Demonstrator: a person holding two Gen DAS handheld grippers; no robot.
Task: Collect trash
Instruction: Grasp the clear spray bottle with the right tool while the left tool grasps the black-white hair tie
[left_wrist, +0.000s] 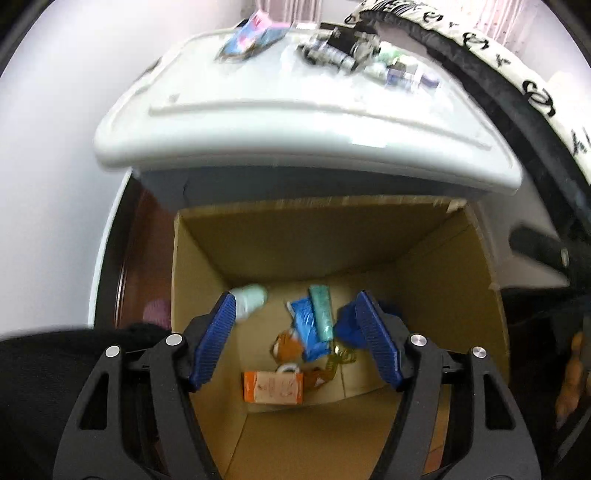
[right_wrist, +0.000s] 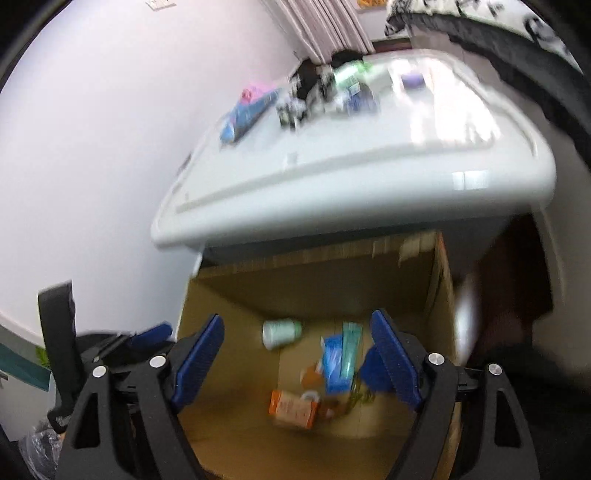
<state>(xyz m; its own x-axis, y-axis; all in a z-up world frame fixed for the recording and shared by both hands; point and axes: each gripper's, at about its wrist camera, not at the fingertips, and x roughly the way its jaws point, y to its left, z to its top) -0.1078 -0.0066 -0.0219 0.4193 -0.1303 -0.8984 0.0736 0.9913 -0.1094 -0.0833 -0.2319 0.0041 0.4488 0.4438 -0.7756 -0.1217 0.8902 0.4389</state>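
Note:
An open cardboard box (left_wrist: 207, 258) stands on the floor under the front edge of a white table (left_wrist: 295, 122). In it lie a pale green can (left_wrist: 251, 297), a blue wrapper (left_wrist: 306, 325), a teal tube (left_wrist: 320, 310) and an orange carton (left_wrist: 273, 386). My left gripper (left_wrist: 295, 314) is open and empty above the box. My right gripper (right_wrist: 297, 334) is open and empty above the same box (right_wrist: 229, 321); the can (right_wrist: 280, 332) and orange carton (right_wrist: 293, 408) show below it. A blue-pink packet (left_wrist: 251, 33) and small bottles (left_wrist: 354, 55) lie on the table.
A black and white patterned fabric (left_wrist: 517, 74) hangs at the right. A white wall (right_wrist: 92, 129) is at the left, curtains (right_wrist: 325, 26) behind the table (right_wrist: 369, 184). The left gripper's blue tip (right_wrist: 155, 332) shows left of my right gripper.

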